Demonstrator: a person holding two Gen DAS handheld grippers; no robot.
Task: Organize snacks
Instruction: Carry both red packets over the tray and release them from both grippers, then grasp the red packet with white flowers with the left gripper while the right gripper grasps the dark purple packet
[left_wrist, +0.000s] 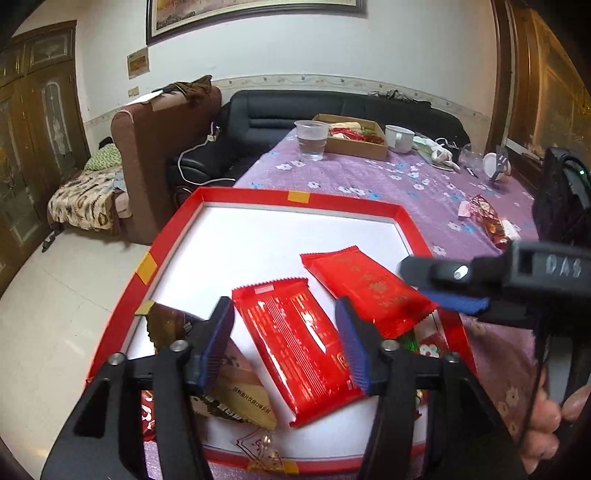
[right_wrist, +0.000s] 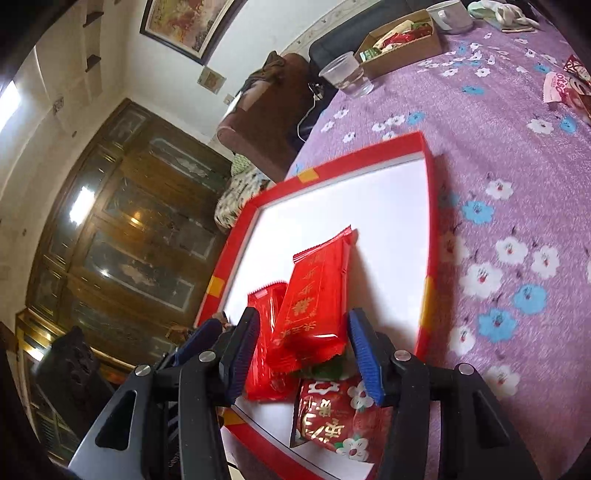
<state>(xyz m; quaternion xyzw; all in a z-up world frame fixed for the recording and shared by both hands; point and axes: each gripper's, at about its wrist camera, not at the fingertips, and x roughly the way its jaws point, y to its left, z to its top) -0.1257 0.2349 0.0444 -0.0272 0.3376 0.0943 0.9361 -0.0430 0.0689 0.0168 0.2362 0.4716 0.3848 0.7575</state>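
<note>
Two red snack packets lie flat in the red-rimmed tray (left_wrist: 255, 194) on the purple flowered tablecloth (left_wrist: 424, 184), which I take to be the collecting place for the snacks. My left gripper (left_wrist: 286, 343) hovers with its jaws parted either side of the nearer red packet (left_wrist: 295, 347); the pads look clear of it, so I judge it let go, not gripped. Its long axis runs from the tray's near edge up and leftwards. The second red packet (left_wrist: 365, 288) lies just beside it, angled more across, one end towards the tray's right rim. My right gripper (right_wrist: 303, 350), half open and empty, points along that packet's length. A brown wrapper (left_wrist: 207, 354) and a floral packet (right_wrist: 340, 417) sit by the near edge.
</note>
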